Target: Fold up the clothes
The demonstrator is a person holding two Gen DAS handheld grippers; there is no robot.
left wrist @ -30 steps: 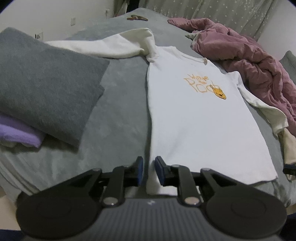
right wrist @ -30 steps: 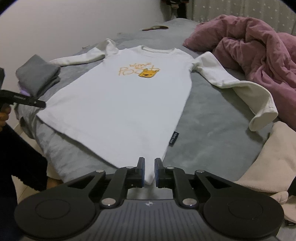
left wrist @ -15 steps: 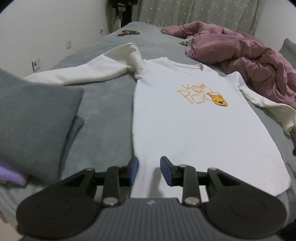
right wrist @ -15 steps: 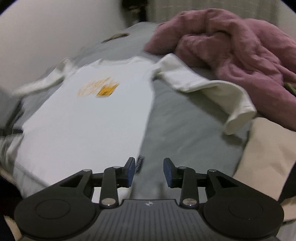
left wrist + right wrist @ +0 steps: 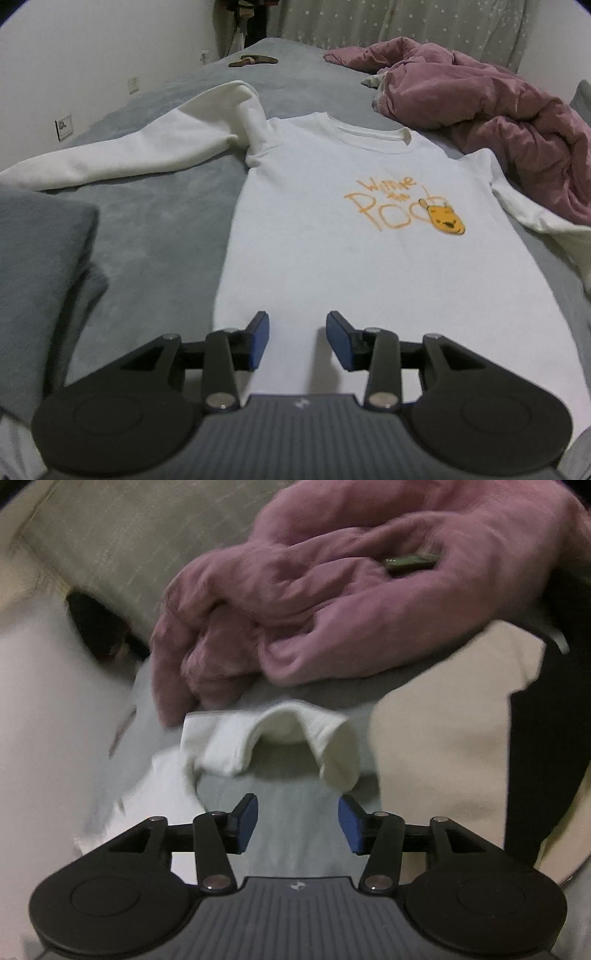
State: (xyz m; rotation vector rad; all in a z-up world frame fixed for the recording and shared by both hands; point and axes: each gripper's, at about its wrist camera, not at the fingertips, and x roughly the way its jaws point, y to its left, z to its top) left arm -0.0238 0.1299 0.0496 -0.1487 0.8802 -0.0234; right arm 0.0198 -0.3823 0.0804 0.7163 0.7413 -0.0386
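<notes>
A white long-sleeved sweatshirt (image 5: 332, 236) with an orange print lies flat, front up, on the grey bed. Its left sleeve (image 5: 140, 151) stretches out toward the wall. My left gripper (image 5: 297, 339) hovers over the lower part of the shirt's body, its jaws opening with nothing between them. In the blurred right wrist view the shirt's other sleeve (image 5: 295, 734) lies curved on the bed, its cuff just beyond my right gripper (image 5: 297, 821). That gripper's jaws are opening too, over bare grey bedding, with nothing between them.
A crumpled mauve blanket (image 5: 491, 103) (image 5: 351, 590) lies at the far right of the bed. A folded grey garment (image 5: 37, 266) sits at the left. A cream cloth (image 5: 439, 746) and a dark item (image 5: 543, 746) lie to the right of the sleeve cuff.
Both grippers let go of the shirt's bottom corners and opened. The left moved in over the shirt body. The right swung right and rolled, now facing the right sleeve.
</notes>
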